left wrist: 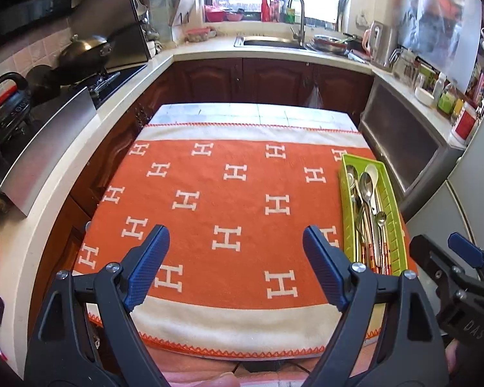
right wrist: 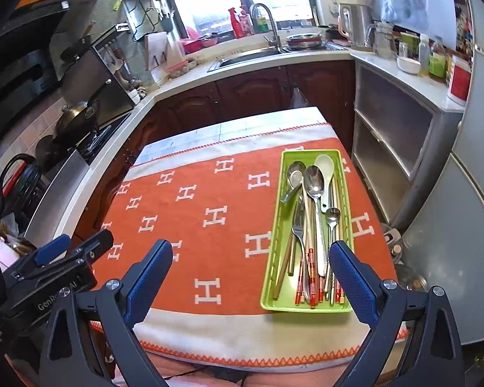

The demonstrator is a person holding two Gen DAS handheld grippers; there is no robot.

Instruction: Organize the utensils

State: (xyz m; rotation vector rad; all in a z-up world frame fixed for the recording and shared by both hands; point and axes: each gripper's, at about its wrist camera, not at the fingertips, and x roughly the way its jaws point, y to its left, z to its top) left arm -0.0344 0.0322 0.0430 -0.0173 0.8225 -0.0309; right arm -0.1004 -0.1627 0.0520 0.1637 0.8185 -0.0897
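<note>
On the orange cloth (right wrist: 209, 225), utensils (right wrist: 313, 225) lay heaped in the green tray (right wrist: 274, 303); left gripper (left wrist: 235, 248) and right gripper (right wrist: 251, 264) stood agape, empty. Tangled handles risked dragging neighbours out.

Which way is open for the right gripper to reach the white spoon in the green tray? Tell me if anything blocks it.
Probably yes: the right gripper is open and empty, and the white spoon lies on top at the far end of the green tray, nothing covering it.
</note>
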